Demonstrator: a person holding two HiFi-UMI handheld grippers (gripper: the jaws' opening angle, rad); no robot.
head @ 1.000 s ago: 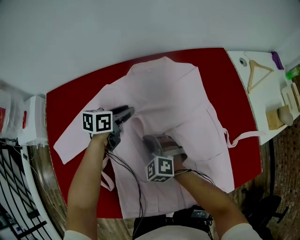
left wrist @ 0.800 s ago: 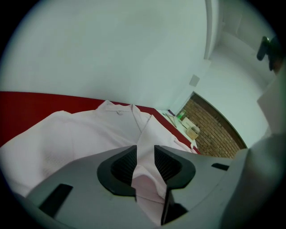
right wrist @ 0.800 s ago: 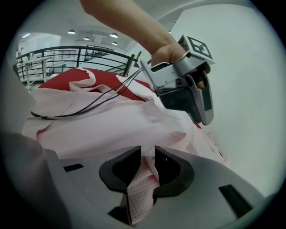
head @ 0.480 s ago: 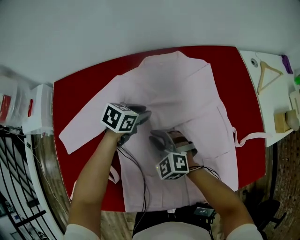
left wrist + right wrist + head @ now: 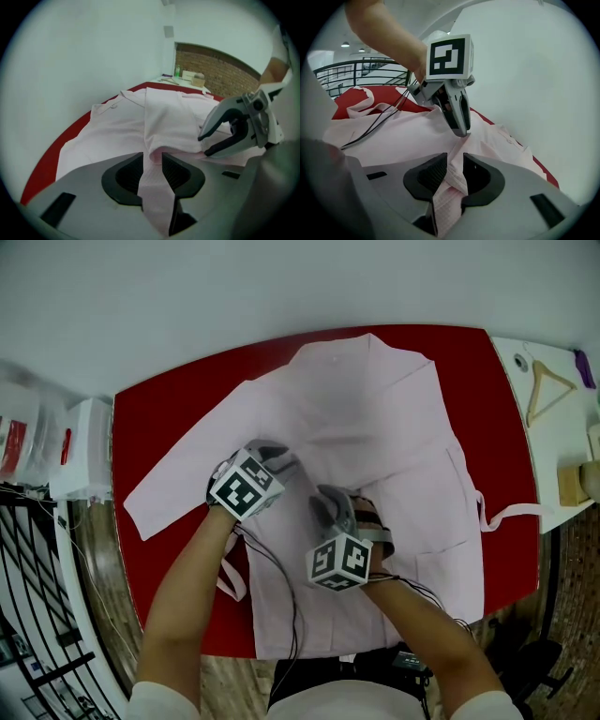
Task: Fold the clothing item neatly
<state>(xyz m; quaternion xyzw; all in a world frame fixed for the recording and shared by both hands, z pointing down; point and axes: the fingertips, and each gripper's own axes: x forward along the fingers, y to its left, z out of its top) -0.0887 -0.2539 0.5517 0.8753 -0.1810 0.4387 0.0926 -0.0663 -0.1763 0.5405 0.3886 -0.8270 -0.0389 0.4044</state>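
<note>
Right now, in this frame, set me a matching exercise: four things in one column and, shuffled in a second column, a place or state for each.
Things:
1. pink garment
2. wooden hanger
3. left gripper
4. red table

Place or state:
A. closed on a fold of pink cloth
B. underneath, bare along its left side
C. on the white surface at the far right
D. spread out, collar away from the person

Pairs: 1-D, 2-C, 3-A, 4-B.
</note>
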